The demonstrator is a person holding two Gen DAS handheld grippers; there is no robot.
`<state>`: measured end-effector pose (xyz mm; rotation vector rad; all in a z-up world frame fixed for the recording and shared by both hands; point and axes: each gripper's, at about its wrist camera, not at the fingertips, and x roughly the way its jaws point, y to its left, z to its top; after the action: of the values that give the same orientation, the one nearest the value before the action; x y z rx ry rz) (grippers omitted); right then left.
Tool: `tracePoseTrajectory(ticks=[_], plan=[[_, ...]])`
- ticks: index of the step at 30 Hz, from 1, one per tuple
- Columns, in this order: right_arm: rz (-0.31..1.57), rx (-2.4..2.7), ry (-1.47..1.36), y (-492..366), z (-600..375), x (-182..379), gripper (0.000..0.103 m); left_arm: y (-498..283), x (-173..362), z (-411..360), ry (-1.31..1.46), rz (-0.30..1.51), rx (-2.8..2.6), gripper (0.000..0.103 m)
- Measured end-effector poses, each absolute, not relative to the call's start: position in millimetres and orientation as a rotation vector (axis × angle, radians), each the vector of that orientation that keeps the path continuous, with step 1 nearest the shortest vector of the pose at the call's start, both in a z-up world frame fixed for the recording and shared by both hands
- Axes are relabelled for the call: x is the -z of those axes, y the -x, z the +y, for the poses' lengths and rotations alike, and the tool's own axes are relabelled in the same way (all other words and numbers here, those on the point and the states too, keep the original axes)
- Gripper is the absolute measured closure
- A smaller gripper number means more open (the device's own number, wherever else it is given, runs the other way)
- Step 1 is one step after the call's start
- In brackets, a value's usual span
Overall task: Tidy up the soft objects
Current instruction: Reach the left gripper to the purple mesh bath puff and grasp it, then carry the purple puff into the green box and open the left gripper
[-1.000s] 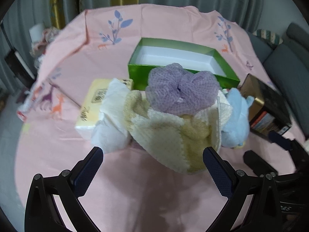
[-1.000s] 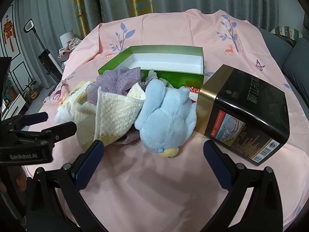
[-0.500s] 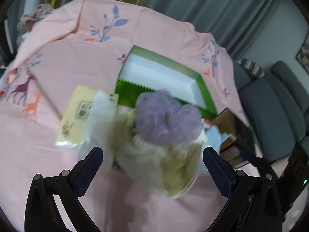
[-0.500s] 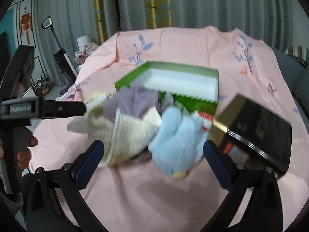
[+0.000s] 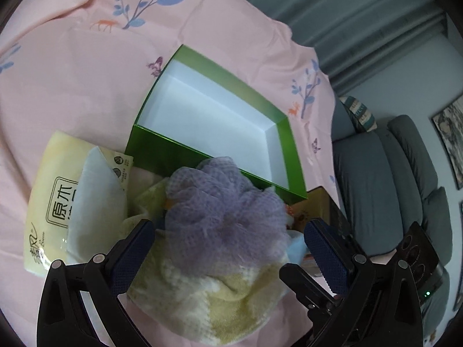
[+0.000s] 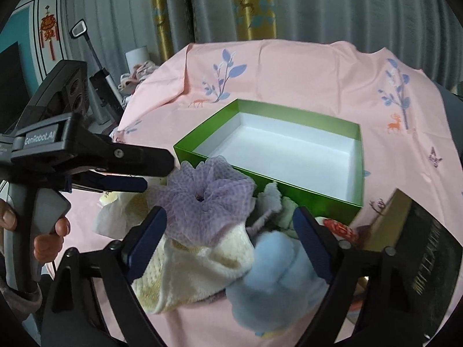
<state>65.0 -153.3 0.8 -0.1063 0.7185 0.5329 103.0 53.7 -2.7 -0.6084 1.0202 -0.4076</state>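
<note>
A purple mesh pouf tops a pile of soft things in front of the empty green box. Under it lies a cream and yellow towel, with a pale blue plush toy to its right. My left gripper is open and straddles the pouf from above. My right gripper has its jaws closing, with the pouf, the towel and the plush toy between them; the pads do not clearly press on anything.
A yellow tissue pack with a white tissue lies left of the pile. A dark box with gold trim sits to the right. A pink cloth covers the table. A grey sofa stands beyond. A person's hand holds the left gripper.
Both grippers have moved in closer over the pile, and the left one has tilted and rolled. The right gripper's fingers stand nearer together than before. The pile itself has not shifted.
</note>
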Motion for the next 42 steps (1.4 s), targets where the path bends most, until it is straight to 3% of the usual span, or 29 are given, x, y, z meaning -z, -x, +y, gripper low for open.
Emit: tracePoseTrajectory(ticks=[3,8,10,12,17,29,34,42], plan=[[0.721,-0.562,0.136,-70,-145,3,0.025,-105,7,51,0.616,1.024,0.425,0.002],[0.753,-0.577,0.144,-83,-141,11,0.037,-111,14,48,0.633,1.04,0.447,0.02],[0.759,-0.589,0.149,-84,-140,13,0.045,-109,17,50,0.65,1.039,0.452,0.031],[0.772,-0.602,0.153,-85,-140,15,0.063,-108,21,51,0.67,1.042,0.464,0.052],[0.759,-0.596,0.177,-79,-139,15,0.093,-99,24,56,0.707,1.021,0.462,0.087],[0.562,-0.608,0.199,-65,-132,-40,0.096,-85,-42,59,0.656,0.853,0.511,0.091],[0.508,-0.568,0.214,-87,-130,-62,0.096,-113,-69,48,0.562,0.822,0.496,0.091],[0.548,-0.49,0.225,-152,-123,-60,0.095,-184,-59,32,0.5,0.855,0.422,0.091]])
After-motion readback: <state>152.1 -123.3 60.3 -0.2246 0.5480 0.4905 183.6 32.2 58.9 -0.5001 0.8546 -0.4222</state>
